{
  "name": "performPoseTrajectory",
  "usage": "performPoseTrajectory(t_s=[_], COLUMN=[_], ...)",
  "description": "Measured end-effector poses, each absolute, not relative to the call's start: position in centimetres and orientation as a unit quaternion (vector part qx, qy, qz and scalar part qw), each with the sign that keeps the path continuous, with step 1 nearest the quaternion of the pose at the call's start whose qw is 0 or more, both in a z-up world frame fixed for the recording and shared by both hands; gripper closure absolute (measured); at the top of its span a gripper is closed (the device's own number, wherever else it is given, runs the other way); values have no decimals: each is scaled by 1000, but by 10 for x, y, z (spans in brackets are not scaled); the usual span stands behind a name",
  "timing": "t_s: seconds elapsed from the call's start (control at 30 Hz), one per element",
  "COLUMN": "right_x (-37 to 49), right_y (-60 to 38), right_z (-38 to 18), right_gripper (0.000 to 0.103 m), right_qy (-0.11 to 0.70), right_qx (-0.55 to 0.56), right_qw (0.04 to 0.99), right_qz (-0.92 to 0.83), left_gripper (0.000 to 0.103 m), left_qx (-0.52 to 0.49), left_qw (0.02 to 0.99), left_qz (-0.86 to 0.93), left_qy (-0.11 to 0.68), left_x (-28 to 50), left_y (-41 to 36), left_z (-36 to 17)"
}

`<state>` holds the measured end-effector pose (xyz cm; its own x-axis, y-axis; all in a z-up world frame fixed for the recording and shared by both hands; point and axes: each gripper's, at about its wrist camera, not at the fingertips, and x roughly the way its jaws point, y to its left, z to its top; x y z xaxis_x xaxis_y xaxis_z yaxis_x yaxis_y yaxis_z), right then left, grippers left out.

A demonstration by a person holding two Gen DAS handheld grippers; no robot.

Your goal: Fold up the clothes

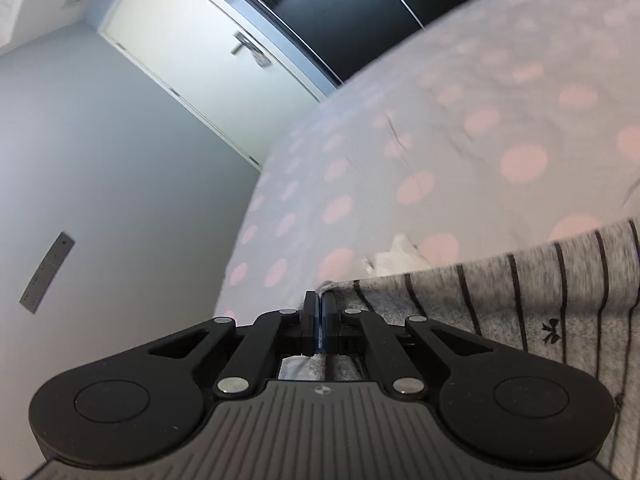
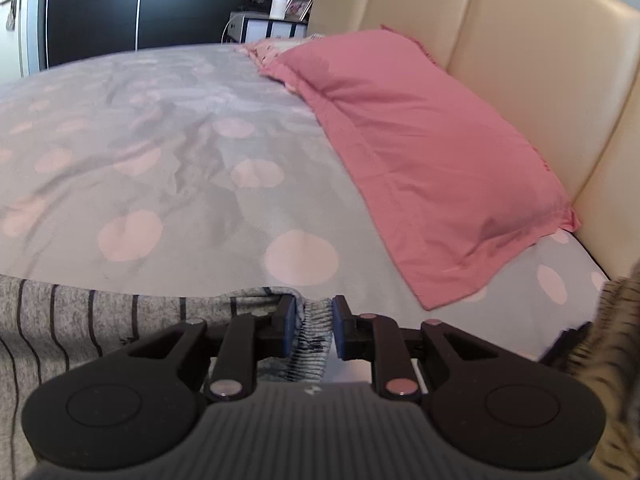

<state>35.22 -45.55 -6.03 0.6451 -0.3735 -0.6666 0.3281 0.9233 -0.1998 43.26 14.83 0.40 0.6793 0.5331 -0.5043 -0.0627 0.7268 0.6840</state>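
A grey garment with thin dark stripes and small bow prints (image 1: 520,312) lies on a bed with a grey, pink-dotted cover (image 1: 400,152). My left gripper (image 1: 319,312) is shut on the garment's edge, the jaws pressed together on the cloth. In the right wrist view the same garment (image 2: 80,320) stretches to the left. My right gripper (image 2: 314,324) has its jaws partly apart with a bunched ribbed fold of the garment (image 2: 314,344) between them; whether the pads press it I cannot tell.
A pink pillow (image 2: 420,152) lies against a cream padded headboard (image 2: 540,60). A nightstand (image 2: 264,28) stands beyond the bed. A white door (image 1: 192,60) and dark wardrobe (image 1: 340,12) are behind. A furry striped shape (image 2: 612,352) is at the right edge.
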Motion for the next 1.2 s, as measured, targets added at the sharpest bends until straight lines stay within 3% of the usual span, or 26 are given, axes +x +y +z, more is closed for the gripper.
performPoseTrajectory(t_s=[0.17,0.3,0.37,0.5,0.57,0.63,0.87,1.1,1.13,1.2], right_x=[372,377,378,373,371,368,350,327,323,315], right_y=[-449,-449,-449,-448,-447,-445,-427,-412,-412,-412], right_z=[-92,-106,-107,-105,-102,-98,-75,-59,-58,-54], right_gripper=[81,78,77,68,64,61,49,45,45,42], right_qy=[405,417,416,412,406,399,366,371,374,381], right_qx=[-62,-67,-70,-67,-72,-75,-81,-103,-106,-113], right_qw=[893,887,887,890,893,896,914,914,913,910], right_qz=[-189,-186,-185,-183,-181,-179,-159,-127,-125,-122], left_gripper=[101,95,83,71,58,53,50,51,55,73], left_qx=[309,275,255,225,206,187,126,-15,-23,-39], left_qw=[855,864,868,881,887,892,876,853,849,841], left_qz=[151,117,102,91,100,107,114,127,124,117], left_qy=[388,406,415,406,402,397,451,506,513,527], left_x=[458,461,460,444,433,414,323,265,263,261], left_y=[146,157,167,189,203,217,255,294,295,297], left_z=[-49,-60,-56,-30,-17,-5,-6,-37,-43,-53])
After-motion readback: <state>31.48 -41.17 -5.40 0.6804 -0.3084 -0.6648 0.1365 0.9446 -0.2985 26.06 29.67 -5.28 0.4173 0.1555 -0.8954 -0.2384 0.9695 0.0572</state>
